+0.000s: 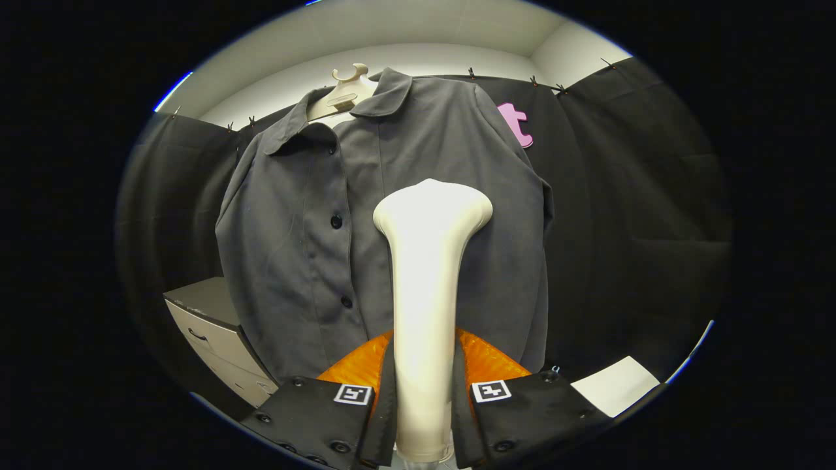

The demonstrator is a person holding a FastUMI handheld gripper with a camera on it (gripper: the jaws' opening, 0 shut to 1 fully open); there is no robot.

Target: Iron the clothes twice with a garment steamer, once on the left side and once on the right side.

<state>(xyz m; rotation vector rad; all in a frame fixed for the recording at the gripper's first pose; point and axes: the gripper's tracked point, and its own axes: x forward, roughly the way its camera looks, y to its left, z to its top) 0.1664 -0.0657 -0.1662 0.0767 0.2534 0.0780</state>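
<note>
Behind, black cloth wall [627, 215] backs grey shirt [418, 137].

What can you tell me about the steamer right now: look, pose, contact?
The cream-white plastic garment steamer is one smooth piece: a long handle flaring into a wide, flat-topped head. It stands upright between the tool fingers, both pressing on the handle's lower part. Its head sits before the dark grey buttoned shirt, on the panel beside the button placket; whether it touches the cloth cannot be told. No steam is visible.
</note>
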